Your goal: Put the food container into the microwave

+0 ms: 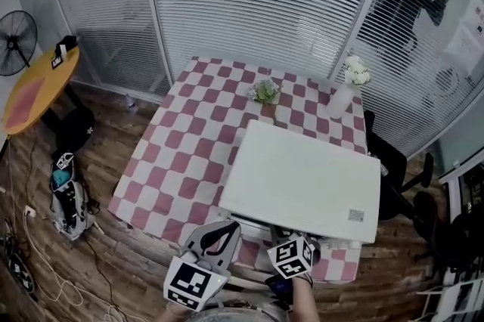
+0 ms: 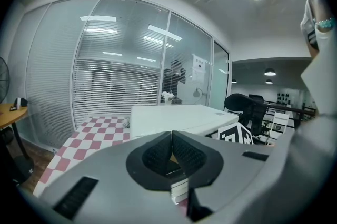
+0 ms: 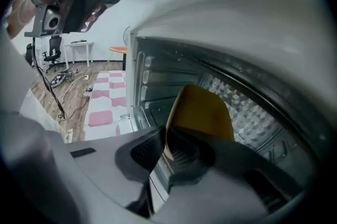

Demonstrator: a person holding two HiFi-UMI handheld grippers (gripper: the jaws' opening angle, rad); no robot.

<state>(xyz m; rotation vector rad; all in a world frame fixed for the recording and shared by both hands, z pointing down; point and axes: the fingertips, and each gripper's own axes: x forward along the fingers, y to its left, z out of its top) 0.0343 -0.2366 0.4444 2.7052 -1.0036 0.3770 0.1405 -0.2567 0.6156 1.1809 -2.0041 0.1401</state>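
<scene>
"Food container (image 3: 202, 112), where?"

"Yellow, pinched by its near edge in the right claw (image 3: 165, 136). The rest of it is past the microwave (image 3: 158, 81) opening, inside the cavity."

"Claw state?"

"Right one is clenched on the container rim. The left claw (image 2: 171, 134) has its pads pressed together with nothing between them, and it hangs out front by the microwave's near side."

"Which relation matters for the next move?"

"The container lies straight ahead of the right claw, and its long axis runs away from the claw into the cavity. It looks tipped up on edge, not flat. I can't tell whether it touches the cavity floor. The right claw is the only one on it, and the left one is beside it and outside."

"Judgement?"

"It's late in the insert. I'd say what's left is to level it, set it down and let go. The risk is that a tilted container lands on its edge or clips the side wall."

"Further out?"

"The microwave is white and sits at the near right of the worktop (image 1: 189, 162), which has a pink-and-white check cloth. Flowers (image 1: 265, 91) and a white vase (image 1: 344, 94) stand behind it, well apart from it."

"Any text?"

"A small label on the microwave top (image 1: 355, 215) is too small to read. So is a sheet of paper (image 1: 465, 33) on the glass wall. No brand is legible. The claw cubes carry only square markers."
</scene>
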